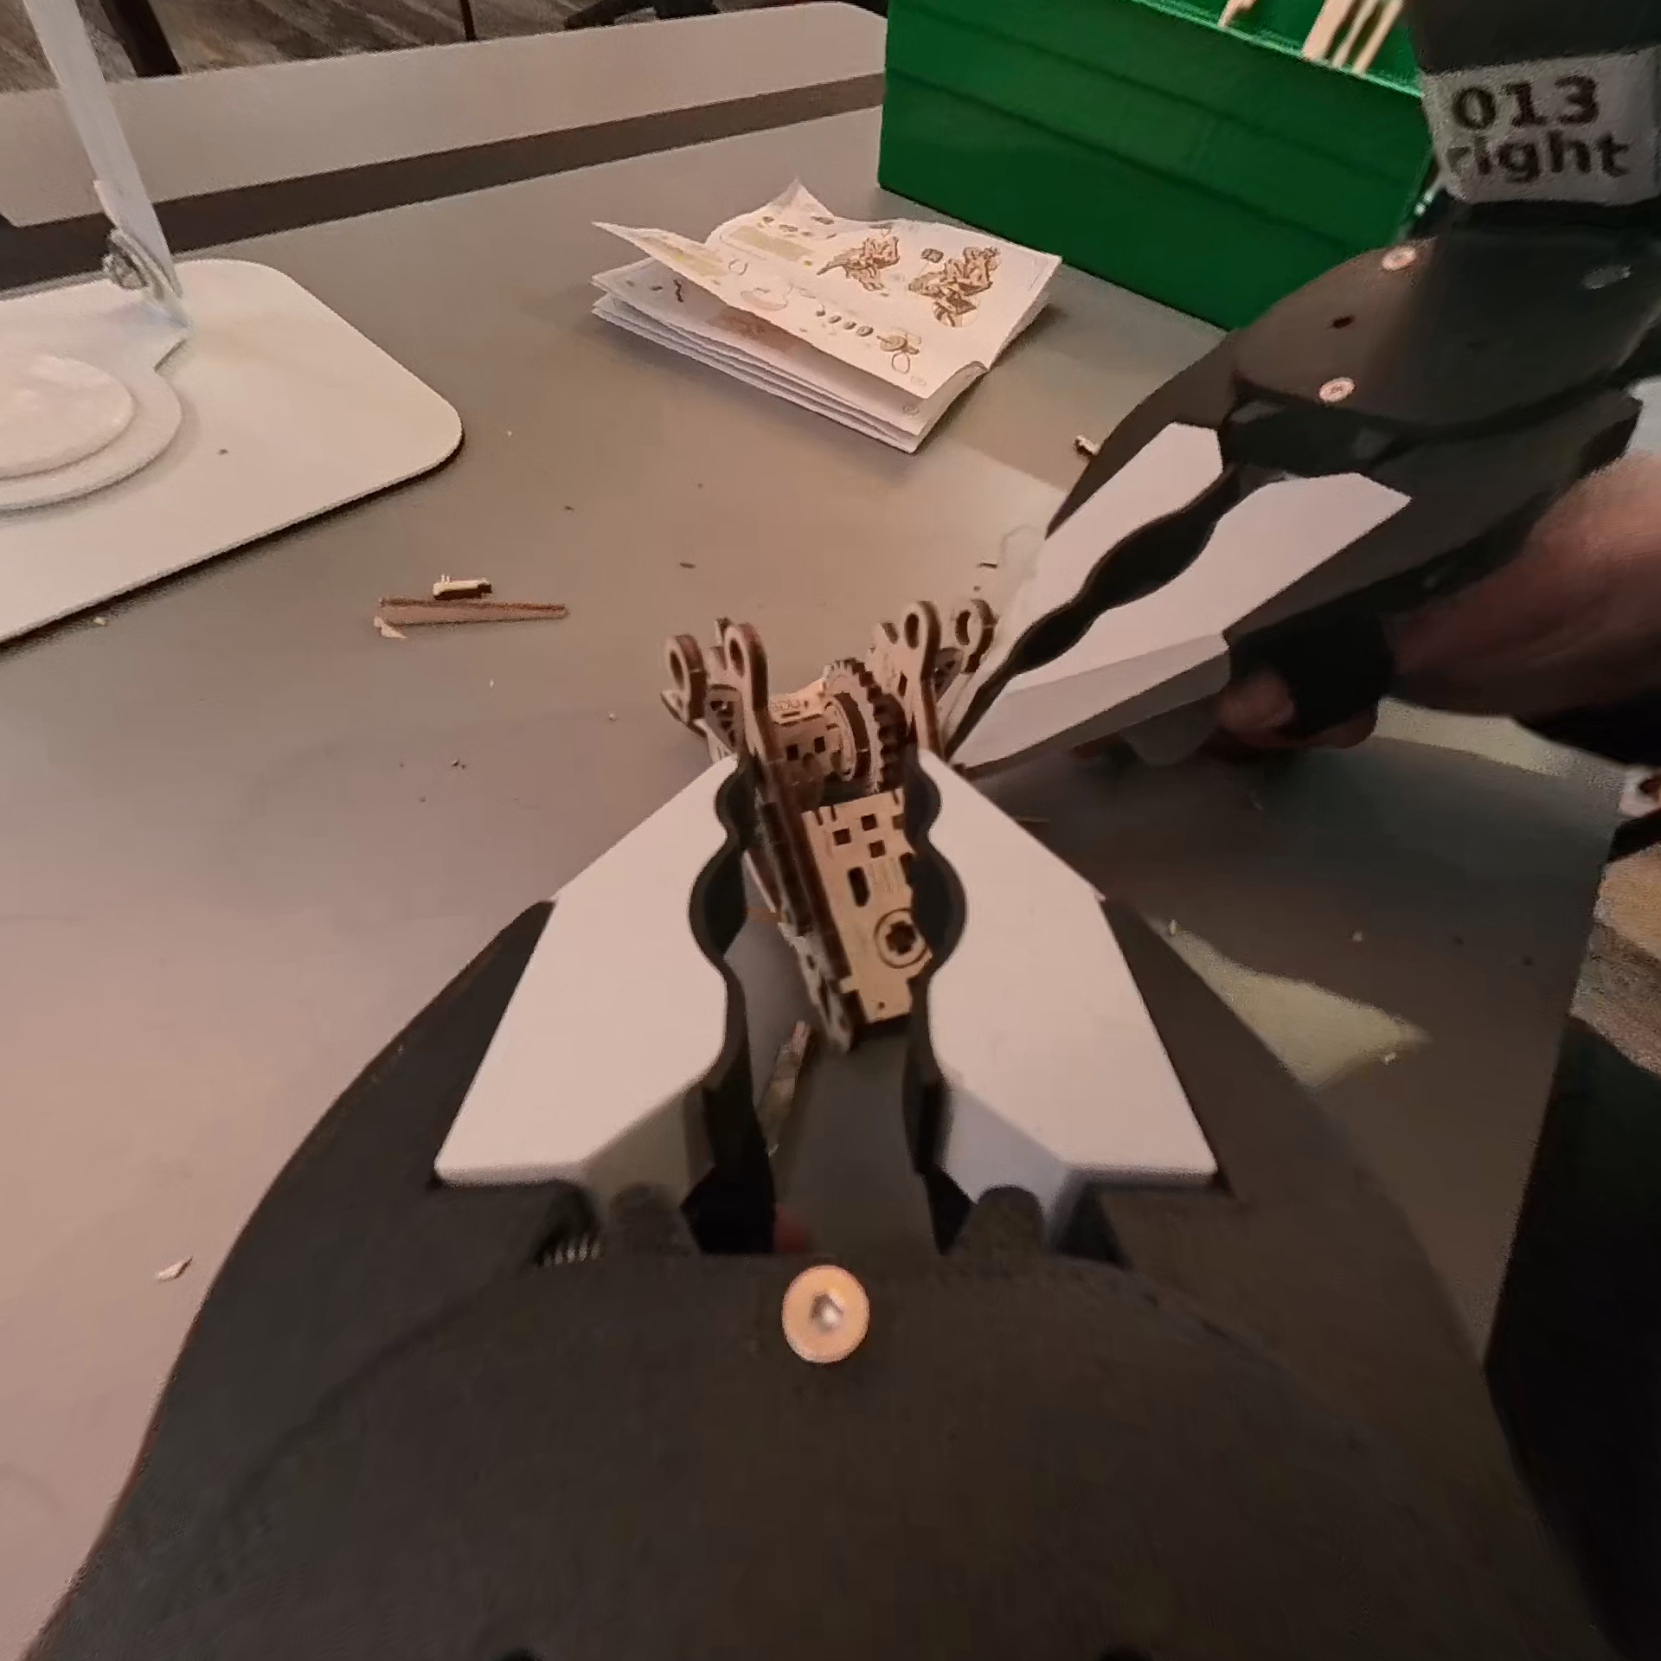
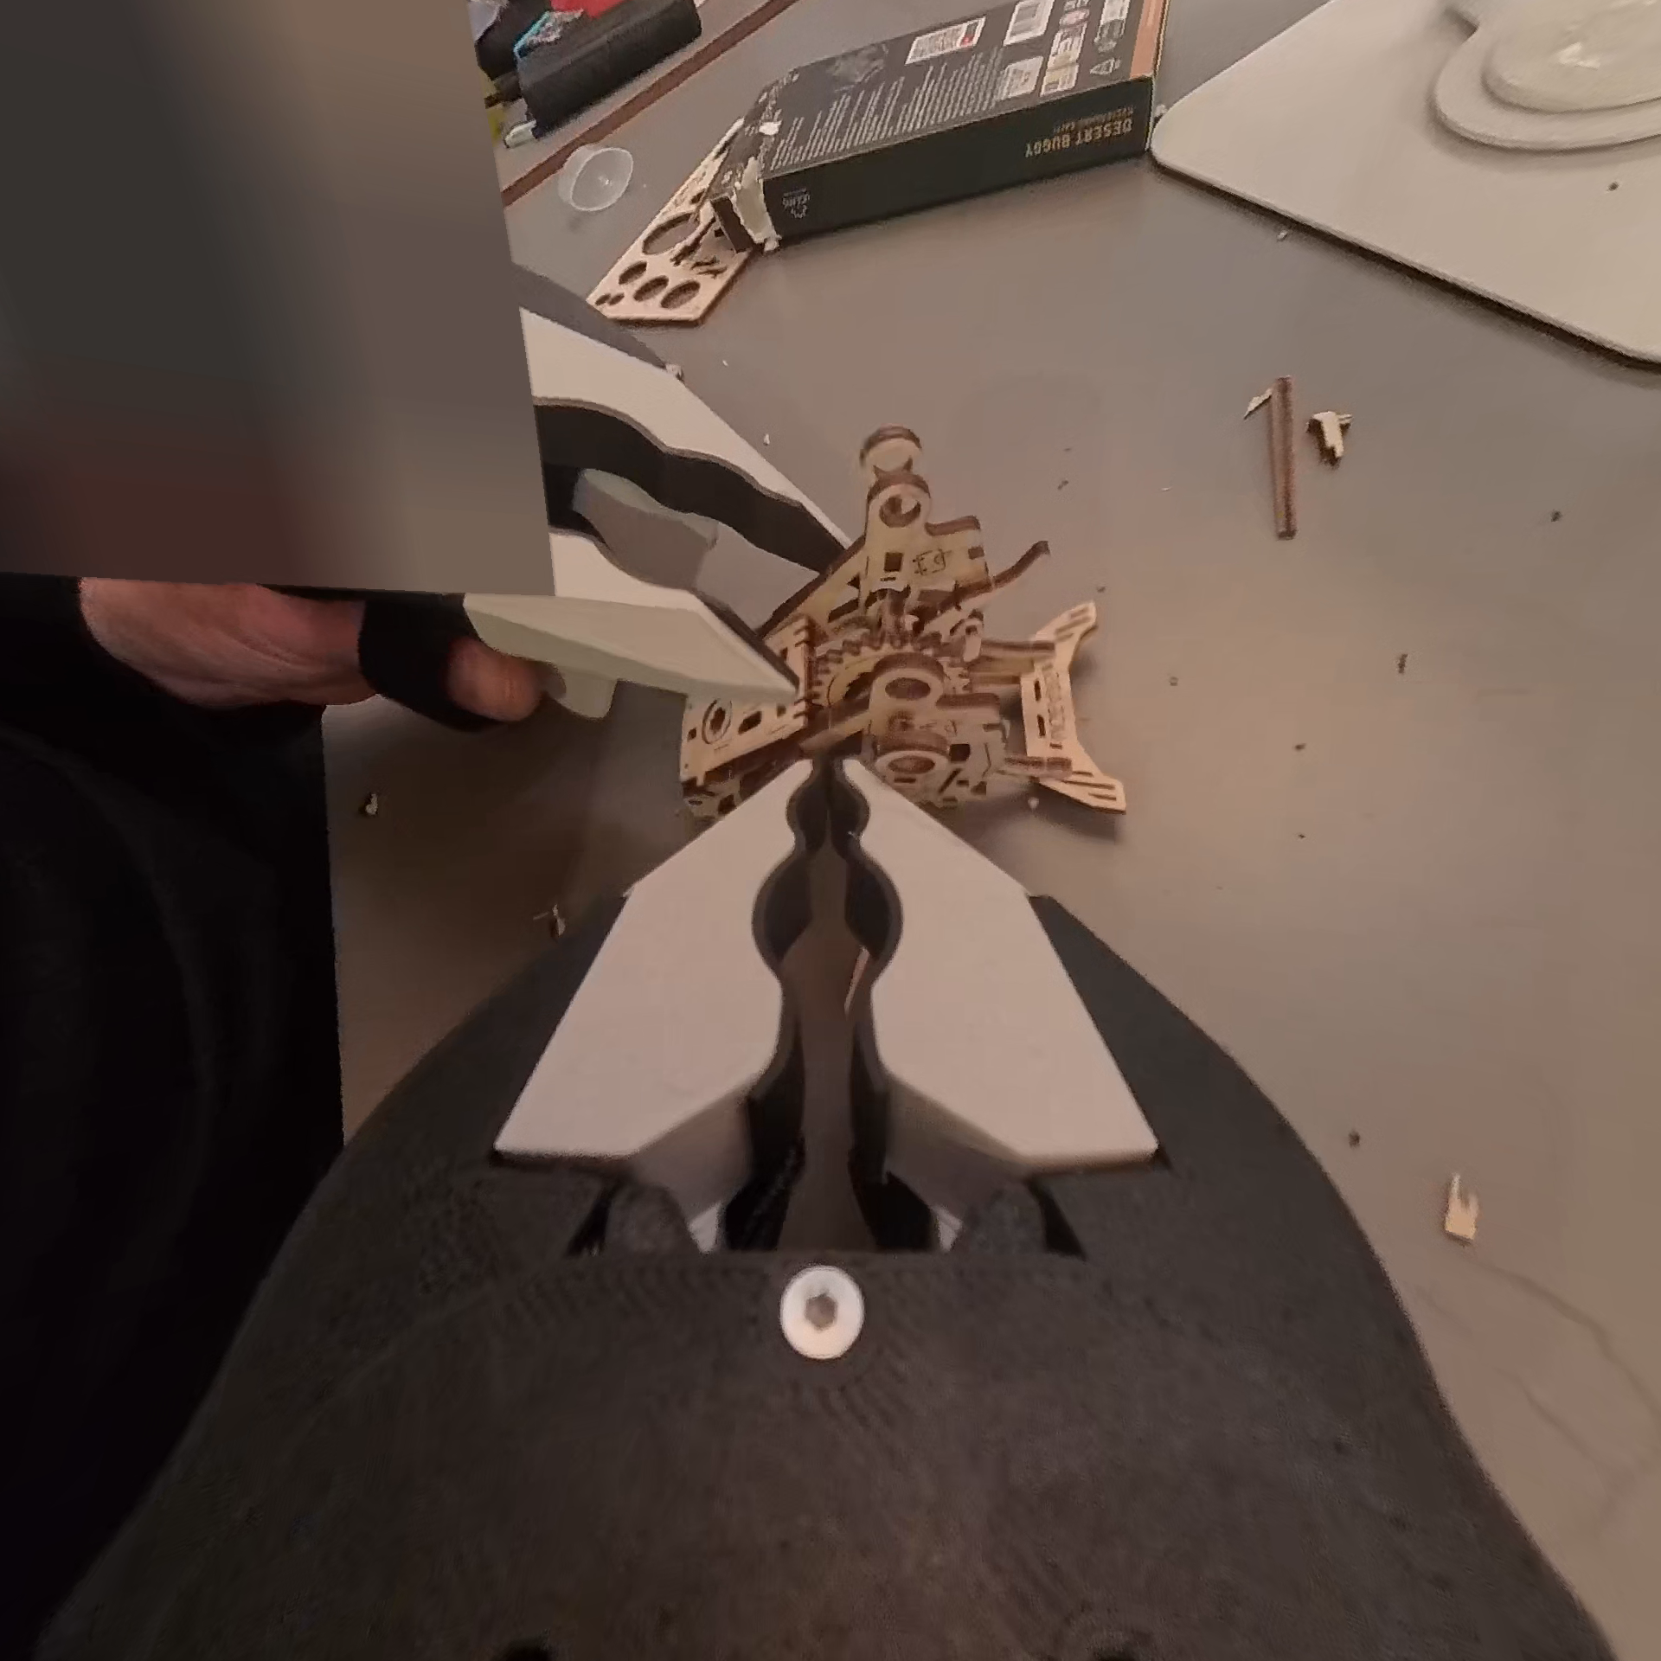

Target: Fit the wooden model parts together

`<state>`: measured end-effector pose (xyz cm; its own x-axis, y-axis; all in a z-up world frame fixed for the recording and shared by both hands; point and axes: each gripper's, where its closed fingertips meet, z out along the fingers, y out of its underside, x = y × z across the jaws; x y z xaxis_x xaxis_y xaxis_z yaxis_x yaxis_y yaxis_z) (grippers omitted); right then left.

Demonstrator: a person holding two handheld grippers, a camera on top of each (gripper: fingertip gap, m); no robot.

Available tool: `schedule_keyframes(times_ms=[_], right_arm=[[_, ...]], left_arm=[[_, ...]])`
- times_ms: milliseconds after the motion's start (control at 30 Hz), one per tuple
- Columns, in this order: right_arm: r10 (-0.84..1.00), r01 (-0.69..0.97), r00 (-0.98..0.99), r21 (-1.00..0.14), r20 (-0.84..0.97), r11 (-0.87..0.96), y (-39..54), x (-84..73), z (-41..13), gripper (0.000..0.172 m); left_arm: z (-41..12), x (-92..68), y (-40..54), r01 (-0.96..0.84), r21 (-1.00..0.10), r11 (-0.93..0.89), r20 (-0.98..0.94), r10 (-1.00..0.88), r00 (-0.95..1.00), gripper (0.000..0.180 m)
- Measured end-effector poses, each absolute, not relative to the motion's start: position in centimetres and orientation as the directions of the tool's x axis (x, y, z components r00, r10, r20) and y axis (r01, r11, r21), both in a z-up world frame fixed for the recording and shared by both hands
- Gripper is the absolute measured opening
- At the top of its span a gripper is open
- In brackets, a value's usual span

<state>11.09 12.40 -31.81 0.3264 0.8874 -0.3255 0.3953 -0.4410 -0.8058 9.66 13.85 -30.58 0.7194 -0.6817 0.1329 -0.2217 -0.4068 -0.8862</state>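
Left hand-held gripper [image 1: 831, 791]: fingers spread, pads pressed on both sides of the wooden model [image 1: 836, 809]. Right hand-held gripper [image 2: 825, 777]: fingers closed together, tips at the model's right side. Gloved hand [image 1: 1303, 683] grips its handle.

Pale wooden model assy [image 1: 836, 809] w/ gears, upright on grey table, partly built.

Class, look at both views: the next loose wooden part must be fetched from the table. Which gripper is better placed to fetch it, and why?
Probably the right gripper: its jaws are closed with nothing visibly held. The left gripper clamps the wooden model and should keep steadying it.
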Motion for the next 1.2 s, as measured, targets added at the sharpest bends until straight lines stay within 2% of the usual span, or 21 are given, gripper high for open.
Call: schedule_keyframes(times_ms=[33,167,267,367,467,733,1033,1200], right_arm=[[0.887,0.405,0.324,-0.799,-0.329,-0.444,12.3,11.4,-31.8,0.0],[0.898,0.469,0.314,-0.772,-0.308,-0.429,12.2,13.8,-31.5,0.004],[0.915,0.499,0.359,-0.791,-0.184,-0.354,14.2,15.4,-30.9,0.007],[0.942,0.516,0.327,-0.82,-0.08,-0.248,15.3,14.7,-29.8,0.02],[0.962,0.568,0.273,-0.808,0.007,-0.155,15.7,13.9,-30.4,0.017],[0.989,0.592,0.15,-0.801,0.01,-0.081,14.8,12.5,-31.1,0.006],[0.984,0.635,-0.017,-0.759,0.175,0.146,15.4,12.5,-30.5,0.051],[0.955,0.628,-0.187,-0.719,0.232,0.298,14.7,11.8,-30.9,0.062]], left_arm=[[-30.8,9.7,13.7,-0.247,-0.882,-0.4,0.112,-0.689,0.716,0.03],[-31.1,9.7,13.7,-0.249,-0.873,-0.421,0.128,-0.688,0.714,0.054],[-31.2,10.0,13.7,-0.269,-0.869,-0.415,0.111,-0.693,0.712,0.065],[-31.5,10.9,13.5,-0.313,-0.862,-0.398,0.069,-0.705,0.706,0.07],[-31.9,11.0,13.9,-0.349,-0.851,-0.392,0.023,-0.693,0.721,0.07],[-32.2,10.7,14.4,-0.426,-0.839,-0.338,-0.06,-0.722,0.69,0.054],[-32.2,11.0,13.7,-0.498,-0.833,-0.239,-0.109,-0.813,0.571,0.053],[-32.2,11.4,13.1,-0.541,-0.824,-0.171,-0.169,-0.836,0.522,0.053]])
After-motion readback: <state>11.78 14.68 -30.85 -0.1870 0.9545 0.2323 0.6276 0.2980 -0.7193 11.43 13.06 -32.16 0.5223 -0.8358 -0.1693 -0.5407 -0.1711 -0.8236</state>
